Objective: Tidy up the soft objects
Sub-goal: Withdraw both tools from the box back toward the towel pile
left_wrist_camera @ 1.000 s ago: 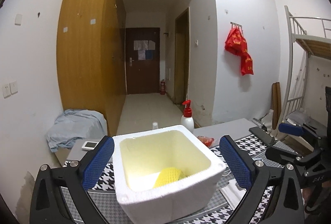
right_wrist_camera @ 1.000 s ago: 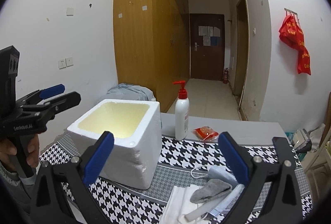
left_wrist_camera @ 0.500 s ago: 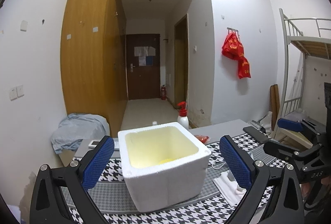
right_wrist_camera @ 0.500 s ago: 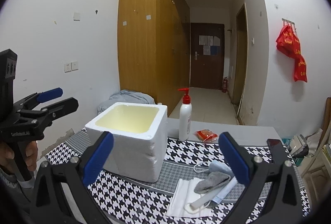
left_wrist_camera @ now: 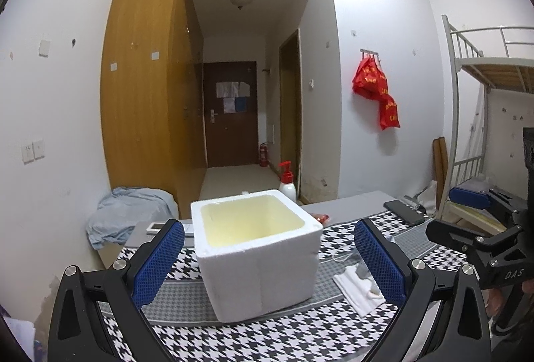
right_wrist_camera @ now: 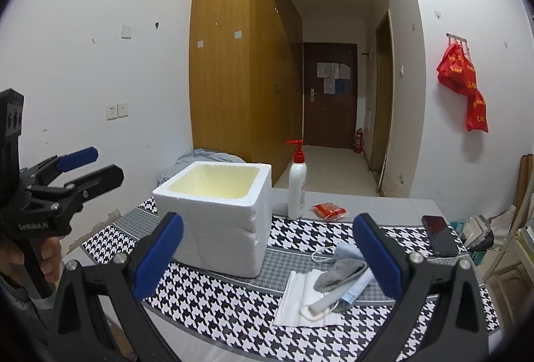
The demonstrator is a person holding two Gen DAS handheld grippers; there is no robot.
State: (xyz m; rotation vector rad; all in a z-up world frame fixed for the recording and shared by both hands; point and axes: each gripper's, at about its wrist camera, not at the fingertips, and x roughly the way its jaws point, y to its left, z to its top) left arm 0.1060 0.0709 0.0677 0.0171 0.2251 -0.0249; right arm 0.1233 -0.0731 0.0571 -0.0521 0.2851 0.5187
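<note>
A white foam box (left_wrist_camera: 257, 255) (right_wrist_camera: 217, 215) stands open-topped on the houndstooth table cloth (right_wrist_camera: 233, 305); its inside bottom is hidden from both views. Right of it lies a small heap of soft things: a folded white cloth (right_wrist_camera: 300, 298) (left_wrist_camera: 353, 285), a grey sock (right_wrist_camera: 338, 272) and a blue face mask (right_wrist_camera: 358, 288). My left gripper (left_wrist_camera: 267, 261) is open and empty, held in front of the box. My right gripper (right_wrist_camera: 267, 258) is open and empty, near the table's front, above the heap's left side.
A white pump bottle with a red top (right_wrist_camera: 297, 185) and a red snack packet (right_wrist_camera: 328, 210) sit behind the box. A black phone (right_wrist_camera: 439, 235) lies at the right. A blue-grey cloth heap (left_wrist_camera: 130, 215) rests left of the table. A bunk bed frame (left_wrist_camera: 467, 115) stands at the right.
Both grippers have pulled back and up from the box. The yellow thing seen inside the box a second ago is now hidden below its rim.
</note>
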